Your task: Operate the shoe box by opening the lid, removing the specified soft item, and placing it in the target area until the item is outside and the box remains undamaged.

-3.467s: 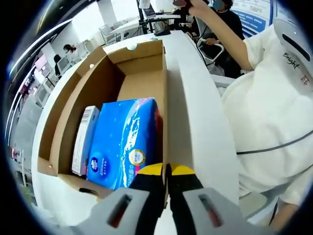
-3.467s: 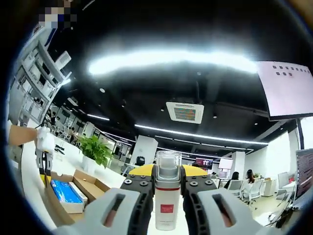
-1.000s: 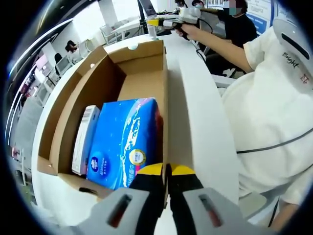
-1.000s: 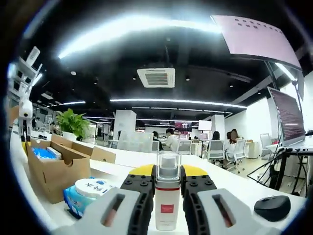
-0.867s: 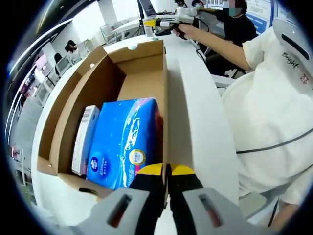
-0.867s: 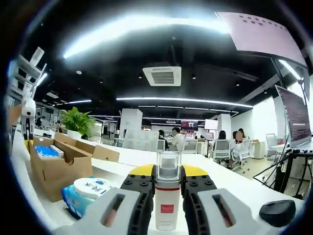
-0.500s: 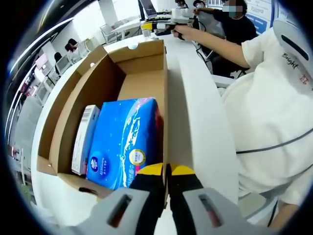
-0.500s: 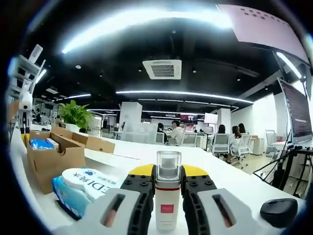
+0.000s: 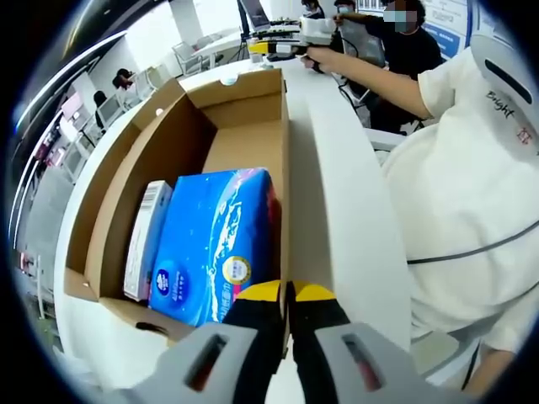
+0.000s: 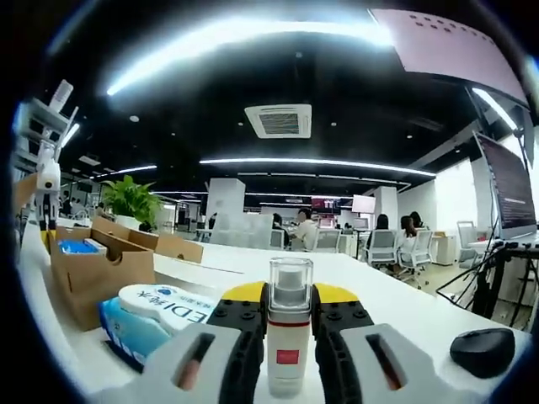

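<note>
The open cardboard shoe box (image 9: 185, 126) lies on a white table. Inside it are a blue soft tissue pack (image 9: 215, 244) and, to its left, a narrow white carton (image 9: 145, 240). My left gripper (image 9: 285, 291) is shut on the top edge of the box's right wall, at the near corner. My right gripper (image 10: 289, 295) is shut on a small white bottle (image 10: 289, 353) with a red label and a clear cap, held upright low over the table. In the left gripper view, the right gripper (image 9: 290, 35) is past the box's far end.
A blue and white wet-wipes pack (image 10: 156, 316) lies on the table (image 10: 387, 303) left of the bottle, the box (image 10: 93, 261) beyond it. A black mouse (image 10: 482, 347) sits at the right. A person in a white shirt (image 9: 455, 194) stands along the table's right side.
The right gripper has come down from high up with the bottle to just above the table, and the wipes pack now looks closer. The left gripper has stayed on the box wall.
</note>
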`<state>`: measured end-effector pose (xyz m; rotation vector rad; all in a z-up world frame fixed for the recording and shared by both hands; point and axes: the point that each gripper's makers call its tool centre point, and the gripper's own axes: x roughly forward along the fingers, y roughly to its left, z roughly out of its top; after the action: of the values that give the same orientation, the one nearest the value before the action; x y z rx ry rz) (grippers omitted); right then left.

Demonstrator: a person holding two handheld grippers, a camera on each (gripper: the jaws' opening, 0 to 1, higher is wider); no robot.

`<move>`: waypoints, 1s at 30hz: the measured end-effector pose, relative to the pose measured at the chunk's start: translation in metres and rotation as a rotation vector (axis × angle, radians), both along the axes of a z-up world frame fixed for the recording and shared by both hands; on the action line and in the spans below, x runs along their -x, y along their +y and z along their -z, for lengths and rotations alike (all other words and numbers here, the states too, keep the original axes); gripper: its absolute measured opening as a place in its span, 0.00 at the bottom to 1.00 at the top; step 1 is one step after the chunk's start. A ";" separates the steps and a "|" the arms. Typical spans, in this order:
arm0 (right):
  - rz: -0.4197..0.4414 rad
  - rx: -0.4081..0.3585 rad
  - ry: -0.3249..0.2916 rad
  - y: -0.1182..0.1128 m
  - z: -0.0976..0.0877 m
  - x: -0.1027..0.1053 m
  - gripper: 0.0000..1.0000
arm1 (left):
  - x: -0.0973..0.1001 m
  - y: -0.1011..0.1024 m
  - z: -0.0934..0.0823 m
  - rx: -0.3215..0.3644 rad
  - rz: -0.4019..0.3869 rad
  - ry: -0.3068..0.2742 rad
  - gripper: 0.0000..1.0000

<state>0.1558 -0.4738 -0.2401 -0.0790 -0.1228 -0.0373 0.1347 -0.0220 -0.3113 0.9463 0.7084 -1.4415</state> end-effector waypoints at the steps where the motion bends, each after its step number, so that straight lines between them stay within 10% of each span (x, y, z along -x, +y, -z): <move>1: -0.006 0.015 0.010 0.001 0.000 -0.001 0.19 | 0.000 0.000 0.000 0.001 0.000 0.000 0.02; 4: -0.008 -0.022 0.117 0.000 0.018 -0.005 0.24 | 0.000 0.000 0.000 0.001 0.001 0.001 0.02; 13: 0.013 -0.068 0.155 -0.010 0.028 -0.005 0.45 | 0.000 -0.001 -0.001 0.000 0.000 0.003 0.02; 23: -0.001 -0.143 0.093 -0.006 0.004 0.012 0.48 | 0.000 0.000 -0.001 0.003 -0.002 -0.002 0.02; 30: 0.027 -0.150 -0.042 -0.008 -0.046 0.032 0.44 | 0.000 0.000 -0.001 0.006 0.002 -0.006 0.02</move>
<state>0.1243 -0.4815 -0.1938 0.0696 -0.1604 -0.0752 0.1343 -0.0222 -0.3103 0.9462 0.6985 -1.4416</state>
